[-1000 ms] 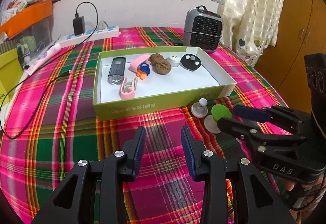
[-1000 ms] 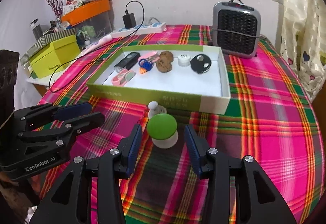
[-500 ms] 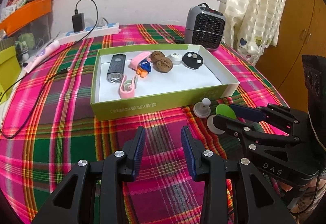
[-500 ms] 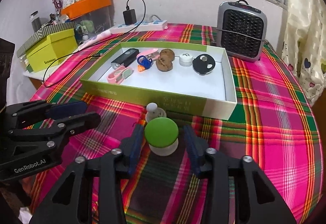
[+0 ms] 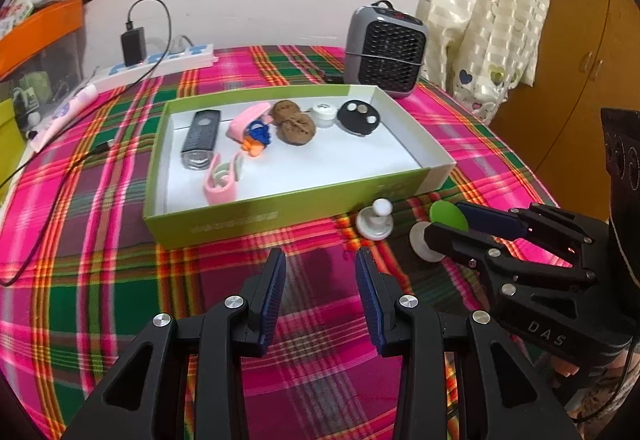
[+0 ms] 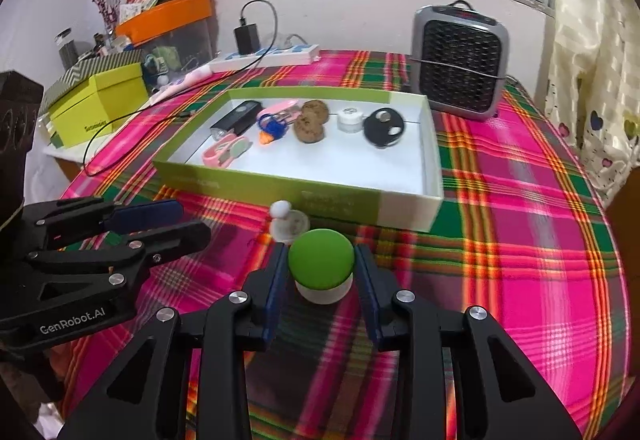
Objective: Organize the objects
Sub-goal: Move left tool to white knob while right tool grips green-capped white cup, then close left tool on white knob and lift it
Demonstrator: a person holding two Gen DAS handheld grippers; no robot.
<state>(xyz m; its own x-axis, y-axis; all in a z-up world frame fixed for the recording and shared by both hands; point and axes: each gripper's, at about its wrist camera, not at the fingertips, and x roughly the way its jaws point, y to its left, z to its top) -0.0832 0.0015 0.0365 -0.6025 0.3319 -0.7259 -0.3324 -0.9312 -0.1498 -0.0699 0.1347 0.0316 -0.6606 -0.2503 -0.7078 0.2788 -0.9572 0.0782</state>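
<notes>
On the plaid tablecloth point(image 6: 520, 240), the left gripper point(image 5: 320, 272) hovers released, its jaws apart over bare cloth with nothing between them. Just right of it stands a small white knobbed piece point(image 5: 375, 222), close against the front wall of the green box point(image 5: 256, 217). Farther right, the right gripper point(image 6: 322, 272) has its blue pads point(image 6: 277, 282) closed against the green-capped mushroom object point(image 6: 321, 266), which sits in front of the box. Inside the box, left to right, lie a black bar-shaped device point(image 5: 202, 137), a pink clip point(image 5: 222, 179), blue and orange bits point(image 5: 256, 137), two walnuts point(image 5: 296, 125), a white cap point(image 5: 323, 113) and a black round fob point(image 5: 359, 117). A grey heater point(image 6: 460, 61) stands behind.
</notes>
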